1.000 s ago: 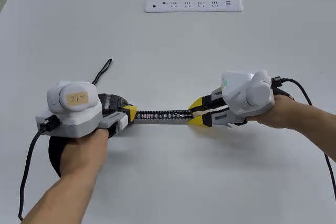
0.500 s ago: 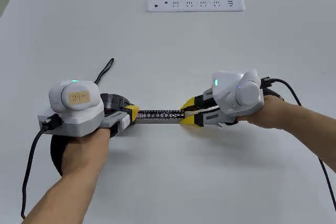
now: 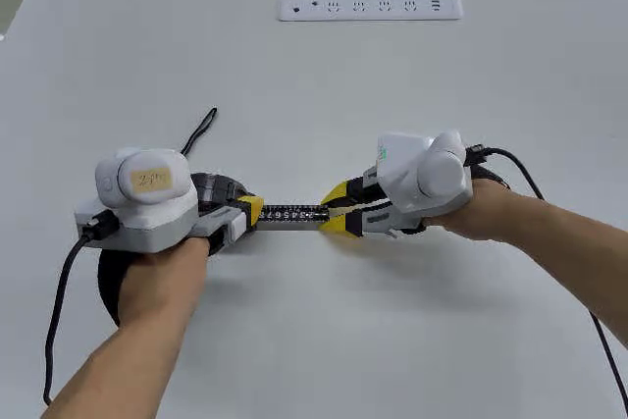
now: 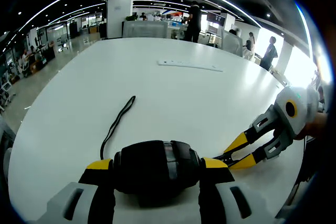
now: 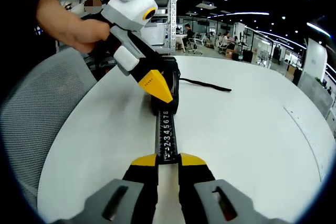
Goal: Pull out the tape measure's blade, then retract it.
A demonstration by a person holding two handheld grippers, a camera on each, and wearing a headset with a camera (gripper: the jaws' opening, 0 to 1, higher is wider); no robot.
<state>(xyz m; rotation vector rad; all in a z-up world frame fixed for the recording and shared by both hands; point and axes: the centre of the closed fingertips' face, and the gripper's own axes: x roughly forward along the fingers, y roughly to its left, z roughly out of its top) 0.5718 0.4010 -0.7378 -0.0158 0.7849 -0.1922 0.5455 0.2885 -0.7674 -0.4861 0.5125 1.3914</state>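
Mid-frame, our left gripper (image 3: 240,215) clamps the case (image 4: 156,169). Our right gripper (image 3: 332,211) pinches the blade (image 5: 166,135) by its tip.

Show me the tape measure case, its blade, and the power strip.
tape measure case (image 4: 156,169), left gripper view, middle of the black body.
blade (image 5: 166,129), right gripper view, printed numbers mid-length.
power strip (image 3: 370,7), head view, centre of its white top.

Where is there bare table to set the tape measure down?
The widest bare stretch of table lies between the power strip and the grippers. The near table, between the two forearms, is bare too. Crowded: the line from the left gripper holding the tape measure, along the blade, to the right gripper; a black strap lies just beyond it.
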